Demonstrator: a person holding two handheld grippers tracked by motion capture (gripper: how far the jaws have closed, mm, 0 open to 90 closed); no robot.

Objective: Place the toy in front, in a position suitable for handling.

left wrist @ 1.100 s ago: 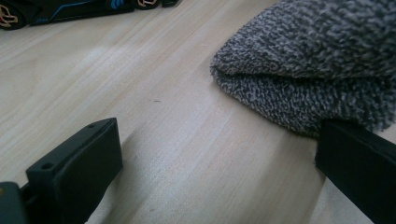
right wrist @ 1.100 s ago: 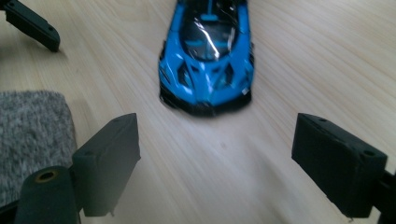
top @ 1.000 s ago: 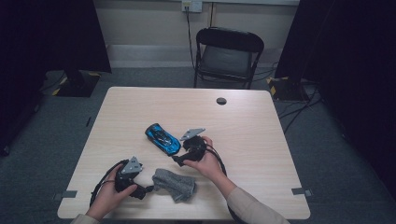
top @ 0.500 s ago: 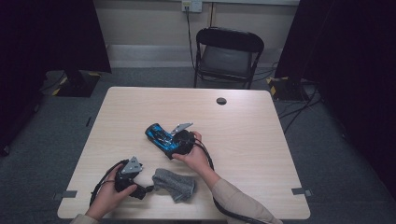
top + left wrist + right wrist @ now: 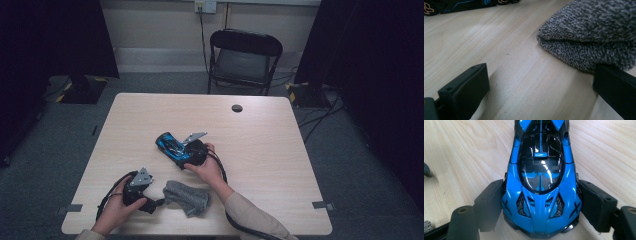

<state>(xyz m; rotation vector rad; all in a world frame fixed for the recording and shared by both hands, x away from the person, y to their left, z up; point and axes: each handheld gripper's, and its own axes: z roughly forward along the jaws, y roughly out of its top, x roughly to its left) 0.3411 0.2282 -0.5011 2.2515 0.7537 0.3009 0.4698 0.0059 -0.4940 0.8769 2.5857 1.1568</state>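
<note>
A blue and black toy car (image 5: 169, 143) (image 5: 541, 170) stands on the wooden table (image 5: 265, 150) near its middle. My right gripper (image 5: 180, 152) (image 5: 541, 207) lies over one end of it. Its jaws have just been closing, and both pads (image 5: 491, 202) now touch the car's sides. A folded grey knitted cloth (image 5: 188, 198) (image 5: 594, 37) lies near the front edge. My left gripper (image 5: 154, 202) (image 5: 541, 87) rests low on the table just left of the cloth, jaws wide open, with bare wood between them and one jaw at the cloth's edge.
A small black round thing (image 5: 237, 108) sits at the far side of the table. A black folding chair (image 5: 245, 57) stands behind the table. Cables trail from both grippers toward the front edge. Dark curtains hang on both sides of the room.
My right hand has moved left and a little down onto the car, so the jaws now stand on either side of it. The left hand and the cloth have not moved.
</note>
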